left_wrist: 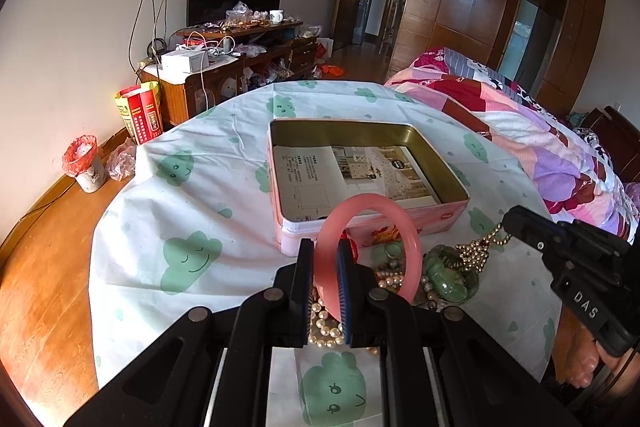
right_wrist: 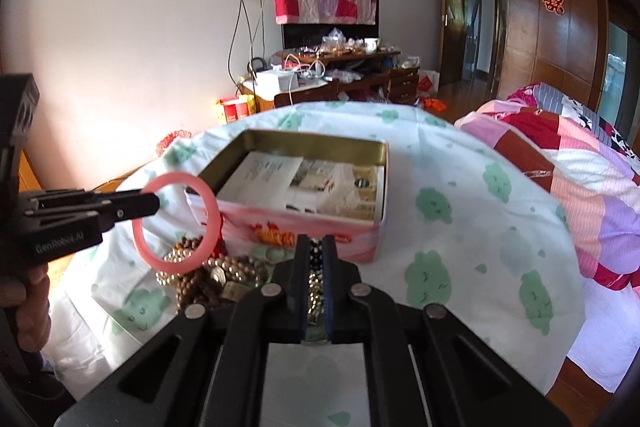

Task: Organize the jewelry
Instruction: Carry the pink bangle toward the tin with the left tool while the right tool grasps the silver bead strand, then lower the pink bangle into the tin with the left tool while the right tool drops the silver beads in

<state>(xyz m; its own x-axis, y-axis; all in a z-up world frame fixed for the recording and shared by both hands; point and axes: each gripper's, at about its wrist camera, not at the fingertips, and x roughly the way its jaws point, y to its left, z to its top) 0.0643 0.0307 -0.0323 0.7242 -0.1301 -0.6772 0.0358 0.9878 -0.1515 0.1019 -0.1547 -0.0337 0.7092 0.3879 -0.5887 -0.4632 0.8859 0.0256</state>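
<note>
My left gripper (left_wrist: pixel 325 261) is shut on a pink bangle (left_wrist: pixel 414 251), holding it upright just above the jewelry pile. The right wrist view shows the same bangle (right_wrist: pixel 176 259) at the left gripper's tip (right_wrist: pixel 154 203). An open pink tin (left_wrist: pixel 444 167) with a printed leaflet (left_wrist: pixel 316 175) inside stands just behind; its rim (right_wrist: pixel 316 139) is gold. My right gripper (right_wrist: pixel 316 249) is shut on a gold bead chain (right_wrist: pixel 316 283), which hangs from its tip (left_wrist: pixel 509 223) down to the pile (left_wrist: pixel 478 255). Green jade pieces (left_wrist: pixel 450 277), pearls (left_wrist: pixel 326 327) and brown wooden beads (right_wrist: pixel 196 285) lie heaped in front of the tin.
A white cloth with green cloud prints (left_wrist: pixel 188 259) covers the round wooden table (left_wrist: pixel 44 287). A bed with a patchwork quilt (left_wrist: pixel 552 155) runs along the right. A cluttered TV cabinet (left_wrist: pixel 240 67) and a lined bin (left_wrist: pixel 84 163) stand by the far wall.
</note>
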